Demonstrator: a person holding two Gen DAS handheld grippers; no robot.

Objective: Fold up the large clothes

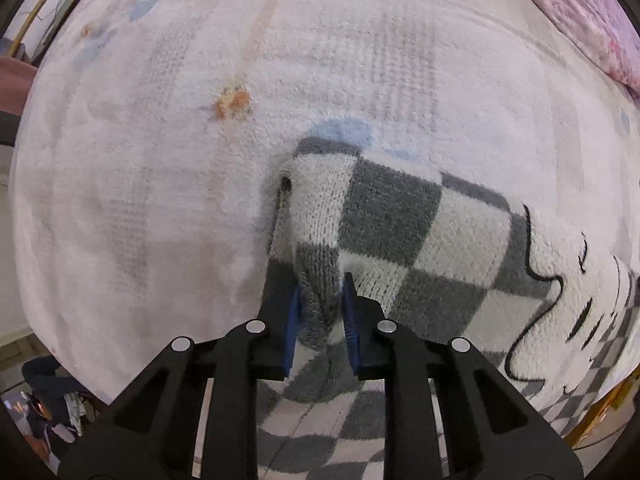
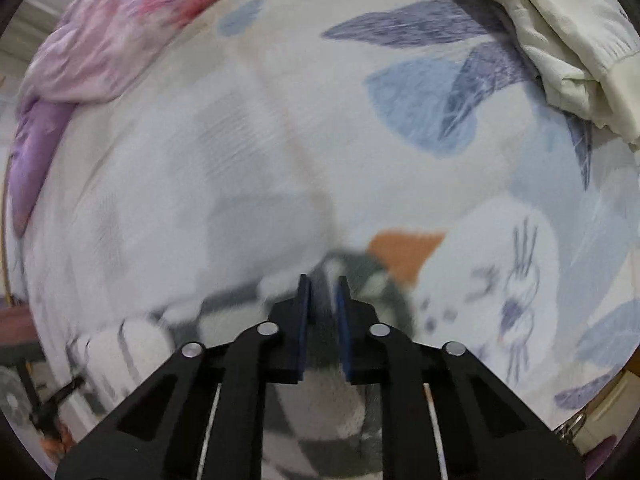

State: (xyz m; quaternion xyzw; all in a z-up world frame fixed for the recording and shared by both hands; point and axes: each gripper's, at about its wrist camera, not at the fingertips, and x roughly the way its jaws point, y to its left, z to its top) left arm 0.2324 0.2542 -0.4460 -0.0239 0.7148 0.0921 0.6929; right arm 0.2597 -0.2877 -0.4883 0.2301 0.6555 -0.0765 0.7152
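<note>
Pinching fuzzy grey-white checked sweater (image 1: 400,232): left gripper (image 1: 320,300) nearly closed, blue pads squeezing bunched knit fold. Sweater lies spread on fleecy white blanket (image 1: 160,184) with faint blue and orange motifs. Right gripper (image 2: 323,294) closed on blurred grey-white sweater fabric, over smooth printed sheet (image 2: 280,120). Crumpled pink-purple quilt (image 2: 92,52) along edge; cream garment (image 2: 560,40) bunched in corner.

No legible text on anything visible.
</note>
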